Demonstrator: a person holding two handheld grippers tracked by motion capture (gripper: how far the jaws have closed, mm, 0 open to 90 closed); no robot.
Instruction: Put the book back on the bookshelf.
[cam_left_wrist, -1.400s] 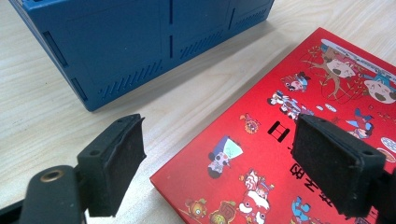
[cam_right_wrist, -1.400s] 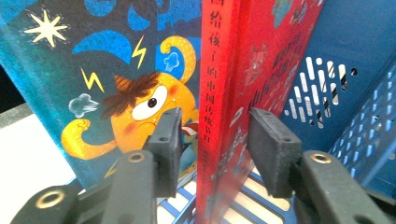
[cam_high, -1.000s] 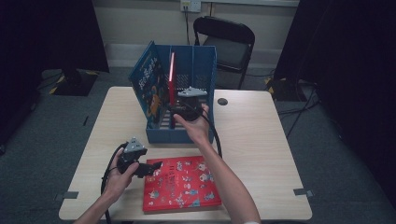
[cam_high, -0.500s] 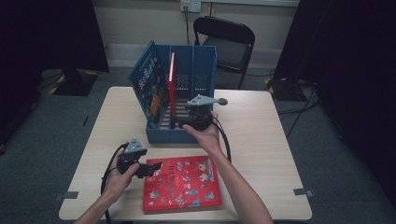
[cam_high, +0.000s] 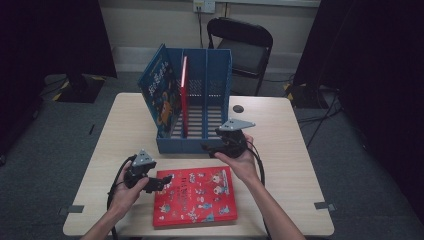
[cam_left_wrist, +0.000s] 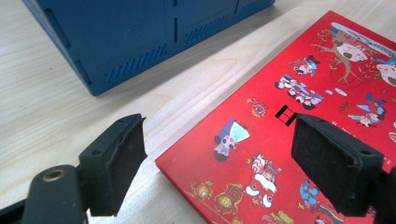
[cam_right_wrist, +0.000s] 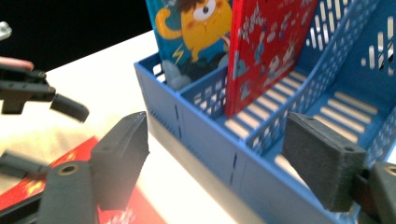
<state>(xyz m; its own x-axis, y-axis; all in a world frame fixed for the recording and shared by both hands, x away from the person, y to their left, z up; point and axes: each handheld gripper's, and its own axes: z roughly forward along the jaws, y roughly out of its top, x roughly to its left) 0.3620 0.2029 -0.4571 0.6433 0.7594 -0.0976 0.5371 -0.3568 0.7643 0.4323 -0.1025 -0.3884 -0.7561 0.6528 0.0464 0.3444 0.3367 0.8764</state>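
A red picture book (cam_high: 195, 197) lies flat near the table's front edge. My left gripper (cam_high: 157, 185) is open at its left edge, and the book's corner (cam_left_wrist: 303, 116) lies between the jaws of the left gripper (cam_left_wrist: 217, 140). A blue slotted rack (cam_high: 220, 75) stands behind it, holding a leaning blue book (cam_high: 161, 95) and an upright red book (cam_high: 184, 95). My right gripper (cam_high: 207, 148) is open and empty, just in front of the rack. In the right gripper view (cam_right_wrist: 217, 149) it faces the rack's front wall (cam_right_wrist: 210, 140), the blue book (cam_right_wrist: 196, 28) and the standing red book (cam_right_wrist: 266, 42).
A small black round object (cam_high: 238, 108) lies on the wooden table (cam_high: 300, 165) right of the rack. A black folding chair (cam_high: 245, 45) stands behind the table. Cables trail from both grippers toward the front edge. Dark curtains hang on both sides.
My right gripper has drawn back from the rack's middle to its front wall, low above the table. The left gripper has stayed at the flat red book's edge.
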